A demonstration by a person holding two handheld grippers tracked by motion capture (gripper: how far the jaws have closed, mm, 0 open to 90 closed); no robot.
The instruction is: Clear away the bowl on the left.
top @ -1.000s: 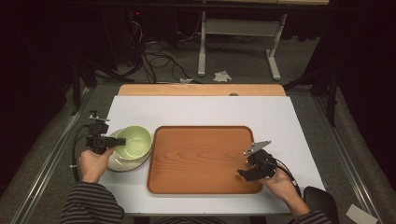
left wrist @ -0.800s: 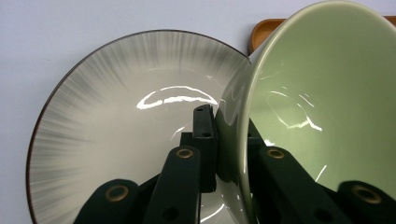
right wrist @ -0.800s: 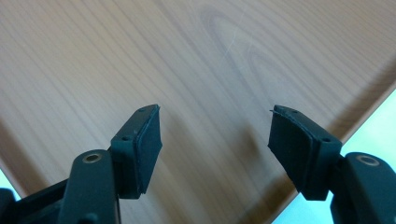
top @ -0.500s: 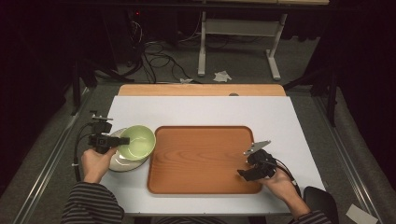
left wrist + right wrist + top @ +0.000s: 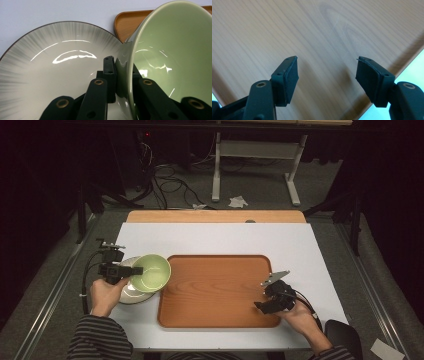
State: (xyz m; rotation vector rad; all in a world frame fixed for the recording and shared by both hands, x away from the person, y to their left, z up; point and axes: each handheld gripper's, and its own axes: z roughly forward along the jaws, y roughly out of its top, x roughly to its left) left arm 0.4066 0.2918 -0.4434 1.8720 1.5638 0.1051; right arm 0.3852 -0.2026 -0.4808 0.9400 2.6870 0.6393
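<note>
A pale green bowl (image 5: 151, 271) hangs tilted over a white plate with a grey streaked rim (image 5: 126, 296) at the table's left. My left gripper (image 5: 136, 270) is shut on the bowl's rim. In the left gripper view the bowl's wall (image 5: 170, 50) sits pinched between the jaws of my left gripper (image 5: 122, 67), one jaw outside and one inside, with the plate (image 5: 50, 62) beneath. My right gripper (image 5: 262, 305) stands open and holds nothing over the front right corner of the wooden tray (image 5: 215, 285). The right gripper view has my right gripper (image 5: 327, 67) just above the tray's bare wood (image 5: 287, 30).
The tray lies in the middle of the white table (image 5: 215, 237), its left edge (image 5: 127, 20) close beside the plate and bowl. A wooden strip (image 5: 215, 216) runs along the table's far edge. Cables and a desk frame (image 5: 255, 165) stand on the floor beyond.
The green bowl and my left gripper have shifted slightly right toward the tray, uncovering more of the plate. The right hand has kept still.
</note>
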